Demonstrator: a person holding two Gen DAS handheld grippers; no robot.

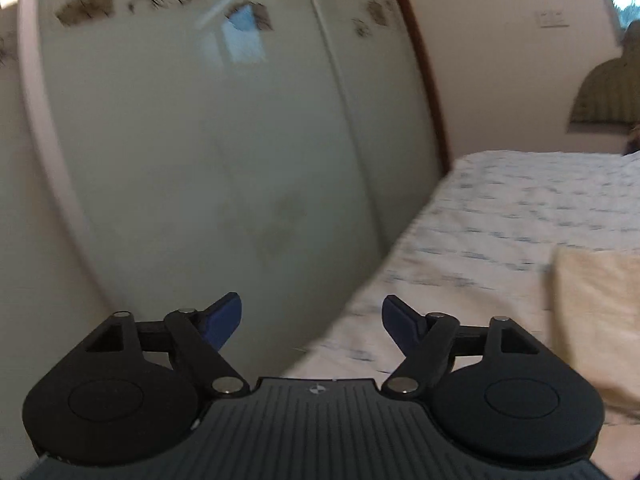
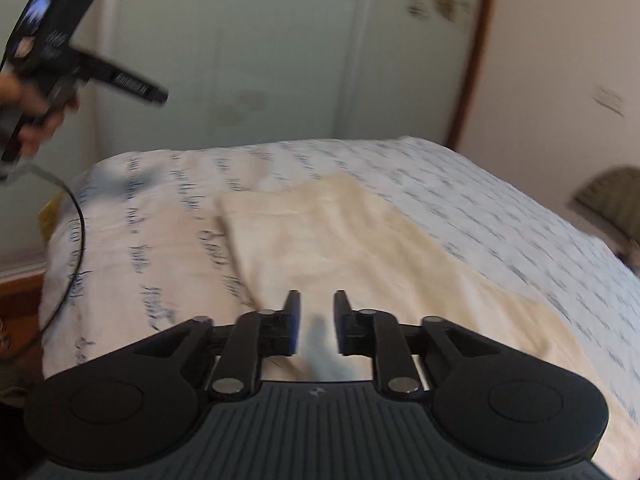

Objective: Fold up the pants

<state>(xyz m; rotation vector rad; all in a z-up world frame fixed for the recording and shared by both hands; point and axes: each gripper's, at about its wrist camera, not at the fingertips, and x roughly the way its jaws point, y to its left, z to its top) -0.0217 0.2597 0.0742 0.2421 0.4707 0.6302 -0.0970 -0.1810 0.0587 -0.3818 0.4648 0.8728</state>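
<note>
The cream pants (image 2: 340, 240) lie spread flat on the bed's white patterned sheet (image 2: 152, 248), running away from me. My right gripper (image 2: 317, 322) hovers just over their near part, its jaws a narrow gap apart; the pads press on nothing, and only a grey blur shows in the gap. My left gripper (image 1: 312, 320) stands wide open and empty, off the bed's left edge and aimed at the wardrobe. An edge of the pants (image 1: 596, 320) shows at the right of the left wrist view. In the right wrist view a hand (image 2: 28, 108) holds the left unit raised at upper left.
Frosted sliding wardrobe doors (image 1: 200, 140) with a flower print stand close beyond the bed. An olive cushion (image 1: 608, 92) sits by the far wall. A black cable (image 2: 78, 240) hangs from the raised unit over the bed's left corner. Brown floor (image 2: 20, 300) shows at lower left.
</note>
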